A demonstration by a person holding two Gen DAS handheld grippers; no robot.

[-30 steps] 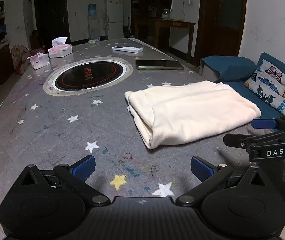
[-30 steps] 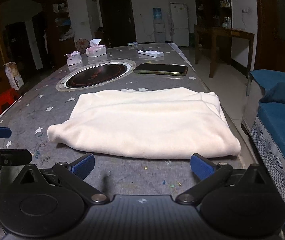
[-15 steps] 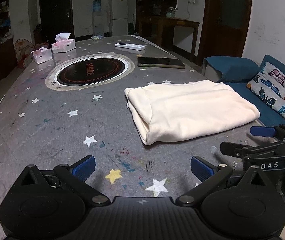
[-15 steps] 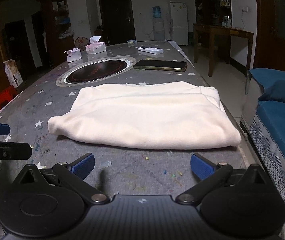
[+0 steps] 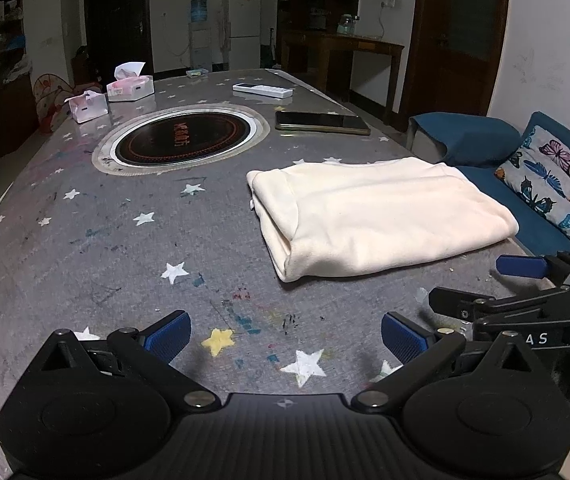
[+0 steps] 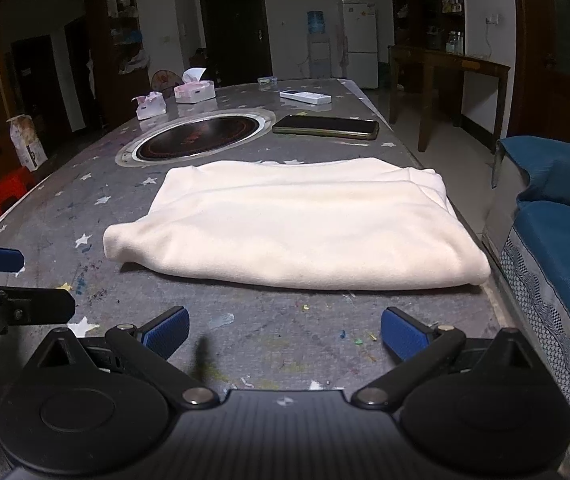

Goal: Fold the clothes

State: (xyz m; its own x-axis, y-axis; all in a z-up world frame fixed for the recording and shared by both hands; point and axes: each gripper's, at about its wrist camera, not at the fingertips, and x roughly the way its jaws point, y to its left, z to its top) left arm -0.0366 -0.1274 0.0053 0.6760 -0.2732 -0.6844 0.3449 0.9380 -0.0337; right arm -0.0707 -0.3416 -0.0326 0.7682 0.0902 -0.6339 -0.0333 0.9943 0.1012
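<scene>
A cream garment (image 5: 377, 216) lies folded into a flat rectangle on the grey star-patterned table (image 5: 125, 248), near its right edge; it also shows in the right wrist view (image 6: 301, 224). My left gripper (image 5: 285, 334) is open and empty, held low over the table in front of and left of the garment. My right gripper (image 6: 285, 330) is open and empty, just in front of the garment's near edge. The right gripper shows at the right of the left wrist view (image 5: 521, 284). The left gripper shows at the left of the right wrist view (image 6: 1, 280).
A round black hotplate (image 5: 183, 140) is set into the table beyond the garment. A dark phone (image 5: 321, 122), a white remote (image 5: 263, 90) and two tissue boxes (image 5: 131, 86) lie further back. A blue sofa (image 6: 561, 240) with a butterfly cushion (image 5: 557, 184) stands along the table's right side.
Both grippers have drawn back toward the near table edge, away from the folded garment. The garment has not moved.
</scene>
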